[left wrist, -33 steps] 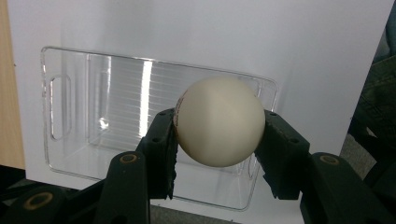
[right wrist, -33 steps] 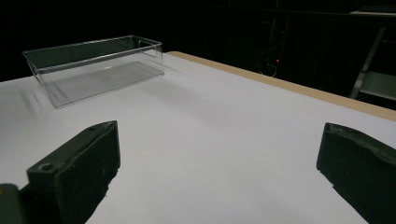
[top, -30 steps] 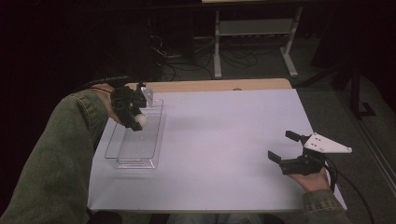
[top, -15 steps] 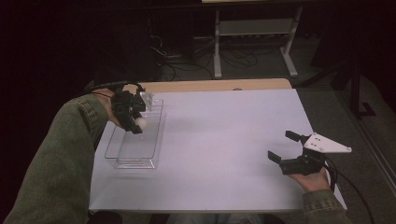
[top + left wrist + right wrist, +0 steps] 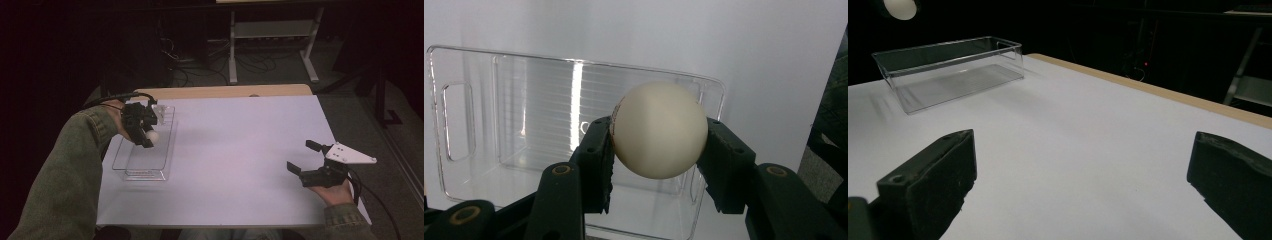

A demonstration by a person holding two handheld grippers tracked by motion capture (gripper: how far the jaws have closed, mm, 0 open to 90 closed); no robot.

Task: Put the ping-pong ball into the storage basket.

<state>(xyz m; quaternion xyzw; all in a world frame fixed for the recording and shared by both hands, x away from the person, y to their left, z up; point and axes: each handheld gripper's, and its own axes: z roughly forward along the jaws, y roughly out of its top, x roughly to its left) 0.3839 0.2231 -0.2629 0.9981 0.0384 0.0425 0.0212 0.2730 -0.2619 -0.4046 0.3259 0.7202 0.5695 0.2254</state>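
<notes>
Between the jaws of my left gripper [image 5: 658, 150] I hold a white ball [image 5: 658, 129], a ping-pong ball by the look of it, pinched at its widest part, one pad on each side. Right below and beyond it lies the clear plastic bin [image 5: 459, 65], empty, with a handle slot in its end wall. In the high view the left gripper [image 5: 145, 136] hangs over the bin's [image 5: 120, 155] far half, ball [image 5: 152, 135] at the tip, above the rim rather than inside.

To do this well, I judge I should lower the ball down between the walls until it is near the bin's floor, then part the jaws slowly. Let go from up here and so light a ball would likely bounce and hop out over the low wall. I should keep clear of the rim too, since a nudge could slide the bin on the smooth white table [image 5: 240, 150].

Well off to the side, my right gripper [image 5: 305, 158] rests wide apart and empty near the table's edge; ahead of its jaws there is bare tabletop, with the bin [image 5: 948, 70] farther off.
</notes>
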